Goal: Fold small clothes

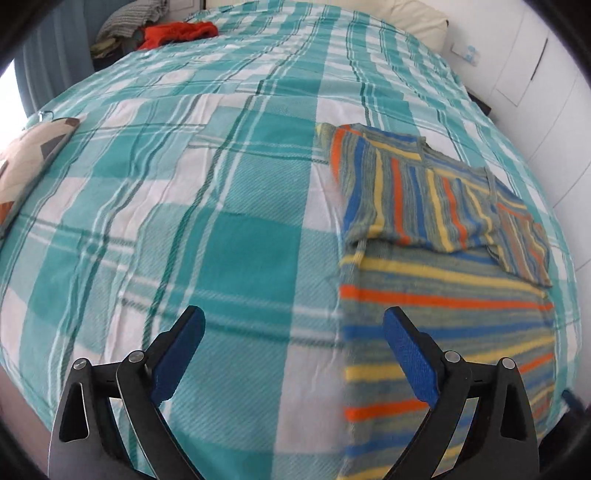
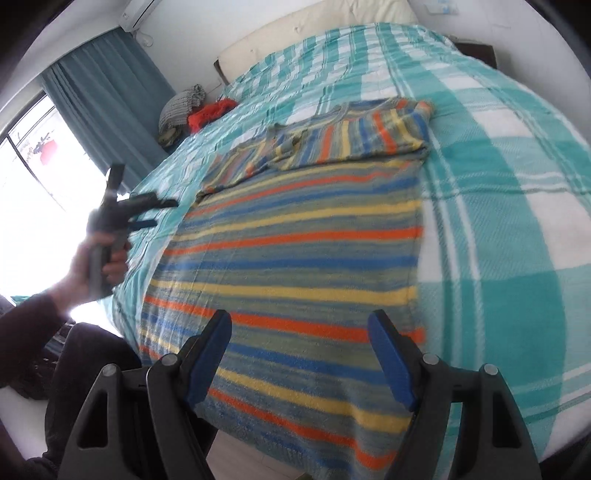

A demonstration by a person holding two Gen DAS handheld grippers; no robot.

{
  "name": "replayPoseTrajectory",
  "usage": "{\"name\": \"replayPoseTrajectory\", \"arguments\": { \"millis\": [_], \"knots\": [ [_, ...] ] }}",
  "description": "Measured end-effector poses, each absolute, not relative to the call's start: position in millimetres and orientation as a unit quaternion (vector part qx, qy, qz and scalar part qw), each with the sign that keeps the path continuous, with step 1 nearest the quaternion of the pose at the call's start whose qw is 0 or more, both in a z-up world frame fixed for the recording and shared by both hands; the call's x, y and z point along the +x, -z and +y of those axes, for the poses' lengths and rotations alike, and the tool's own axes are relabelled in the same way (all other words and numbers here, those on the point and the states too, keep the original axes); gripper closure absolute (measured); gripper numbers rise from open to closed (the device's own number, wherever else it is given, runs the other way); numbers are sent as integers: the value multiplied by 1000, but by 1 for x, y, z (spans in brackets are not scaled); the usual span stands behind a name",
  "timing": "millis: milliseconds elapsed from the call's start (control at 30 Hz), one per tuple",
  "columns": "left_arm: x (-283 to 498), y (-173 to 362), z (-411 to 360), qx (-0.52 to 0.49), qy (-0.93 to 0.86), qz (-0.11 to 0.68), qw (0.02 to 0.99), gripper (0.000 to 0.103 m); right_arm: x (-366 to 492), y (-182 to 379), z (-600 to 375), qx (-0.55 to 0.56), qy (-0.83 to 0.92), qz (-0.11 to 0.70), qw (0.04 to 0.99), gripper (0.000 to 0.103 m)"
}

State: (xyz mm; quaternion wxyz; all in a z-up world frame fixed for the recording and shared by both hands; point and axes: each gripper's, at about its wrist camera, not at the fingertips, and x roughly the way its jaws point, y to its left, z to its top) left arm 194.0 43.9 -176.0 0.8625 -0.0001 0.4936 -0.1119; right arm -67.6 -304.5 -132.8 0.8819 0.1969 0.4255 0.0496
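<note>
A small striped shirt [image 2: 295,236] in orange, yellow, blue and grey-green lies flat on the bed, with both sleeves folded in across its top part. It also shows in the left wrist view [image 1: 443,288] at the right. My left gripper [image 1: 293,325] is open and empty, above the bedspread just left of the shirt's edge. It also shows in the right wrist view [image 2: 162,212], held in a hand left of the shirt. My right gripper [image 2: 300,326] is open and empty above the shirt's lower part.
The bed carries a teal and white plaid bedspread [image 1: 221,229]. A patterned cushion [image 1: 26,166] lies at its left edge. A red garment [image 1: 177,33] and a grey pile [image 2: 181,103] sit at the far corner. A curtain [image 2: 107,96] hangs by the window.
</note>
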Motion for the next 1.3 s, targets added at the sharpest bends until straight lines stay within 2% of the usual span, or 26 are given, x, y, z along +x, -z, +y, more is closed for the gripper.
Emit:
{"name": "replayPoseTrajectory", "arguments": {
  "millis": [167, 400, 467, 533, 733, 1300],
  "knots": [
    [166, 197, 74, 22, 91, 511, 854, 5, -60, 117, -366, 149, 101, 427, 886, 27],
    [141, 224, 93, 22, 94, 482, 871, 1, -38, 155, -442, 138, 187, 499, 835, 26],
    [137, 228, 98, 13, 97, 471, 876, 0, -40, 177, -449, 161, 178, 511, 826, 22],
    [137, 228, 98, 13, 97, 469, 878, 0, -47, 181, -446, 162, 162, 485, 844, 11],
    [136, 233, 94, 25, 90, 463, 881, 0, -45, 187, -432, 123, 163, 486, 850, 0],
    [132, 237, 86, 51, 70, 452, 888, 0, -39, 196, -414, 53, 193, 471, 859, 0]
  ]
}}
